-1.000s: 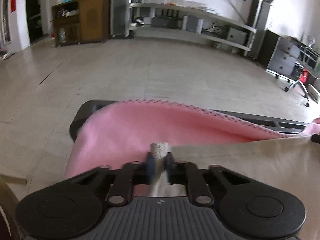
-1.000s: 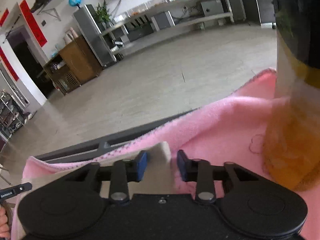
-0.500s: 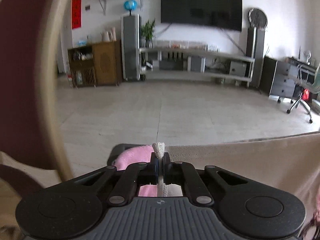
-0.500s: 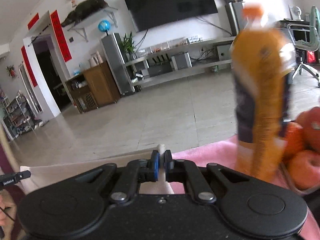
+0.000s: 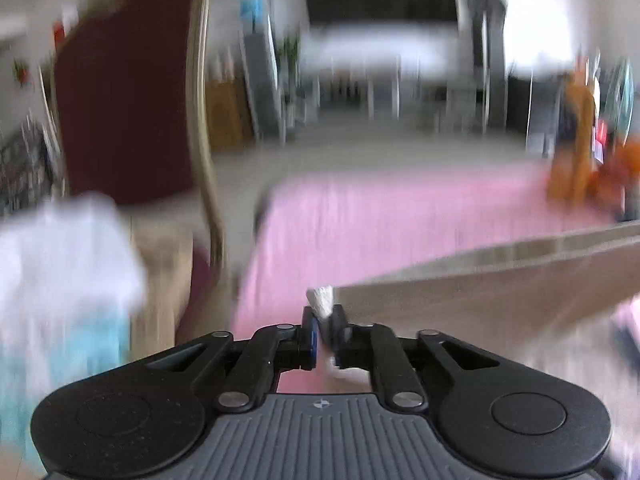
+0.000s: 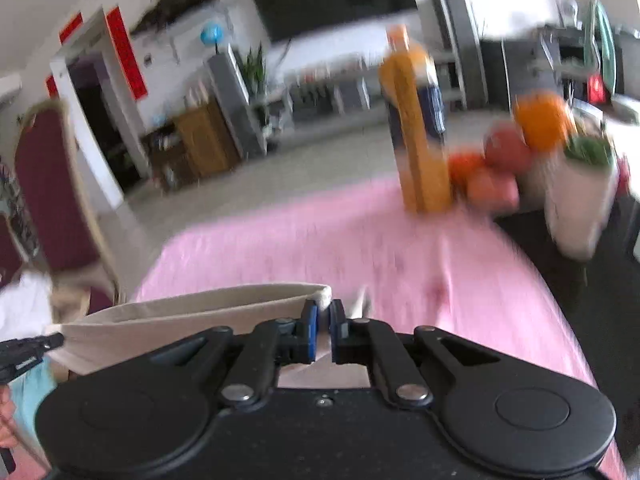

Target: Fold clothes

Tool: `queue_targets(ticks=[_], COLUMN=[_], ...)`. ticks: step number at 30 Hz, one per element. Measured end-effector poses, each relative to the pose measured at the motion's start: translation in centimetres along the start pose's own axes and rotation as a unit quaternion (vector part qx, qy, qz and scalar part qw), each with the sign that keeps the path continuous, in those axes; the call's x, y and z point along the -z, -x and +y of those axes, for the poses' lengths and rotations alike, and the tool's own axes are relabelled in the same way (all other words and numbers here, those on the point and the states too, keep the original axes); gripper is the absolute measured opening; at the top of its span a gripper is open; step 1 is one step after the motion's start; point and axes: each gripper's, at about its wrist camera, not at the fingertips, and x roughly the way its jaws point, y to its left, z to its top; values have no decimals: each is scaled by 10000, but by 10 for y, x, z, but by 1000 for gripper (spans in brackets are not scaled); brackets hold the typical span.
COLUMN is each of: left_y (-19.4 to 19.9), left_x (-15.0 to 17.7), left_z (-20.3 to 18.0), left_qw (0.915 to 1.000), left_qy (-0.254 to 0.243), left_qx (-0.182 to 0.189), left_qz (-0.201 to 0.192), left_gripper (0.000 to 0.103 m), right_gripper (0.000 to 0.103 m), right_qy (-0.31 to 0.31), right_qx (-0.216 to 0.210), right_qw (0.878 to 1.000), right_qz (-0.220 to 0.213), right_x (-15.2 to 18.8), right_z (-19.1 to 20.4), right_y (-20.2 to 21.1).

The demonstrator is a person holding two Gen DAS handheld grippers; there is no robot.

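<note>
A beige garment (image 5: 480,280) hangs stretched between my two grippers above the pink cloth (image 5: 400,216) that covers the table. My left gripper (image 5: 325,316) pinches the garment's white seamed corner, and its jaws are opening with the corner still between the pads. In the right wrist view the garment's folded edge (image 6: 200,308) runs off to the left. My right gripper (image 6: 323,312) holds the other corner, and its jaws are opening slightly with the cloth still between them. Both views are blurred by motion.
An orange juice bottle (image 6: 420,128), a pile of fruit (image 6: 508,148) and a white pot with a green plant (image 6: 580,200) stand at the far right of the pink cloth (image 6: 320,240). A dark red chair (image 5: 120,92) at the left carries white and light-blue clothes (image 5: 60,260).
Both grippers have pulled back towards the near side and upward with the beige garment. The bottle and fruit are now farther away, and most of the pink cloth has come into view.
</note>
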Motion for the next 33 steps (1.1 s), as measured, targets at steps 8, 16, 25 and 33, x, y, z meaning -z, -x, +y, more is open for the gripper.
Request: queue_targets(ticks=[8,16,25,33], left_y=[16,-28,-47,-46], left_x=[34,43,60,63], left_z=[63,55,53,49], left_qw=[9775,9523,9411,9383], left_qy=[1917,2591,2666,2639], left_qx=[735,972,1039,1319], left_qz=[483,1286,1800,1803], left_gripper=[29,31,26,20], right_gripper=[34,32,33,34], right_qy=[-1664,-1977,-1956,-2163], right_qx=[-418,-465,-281,-168], right_qw=[9851,9771,9771,9714], right_qz=[132,634,795,969], right_x=[44,66,74,76], right_z=[-61,-57,-62,-69], right_y=[25,-8,-12,-15])
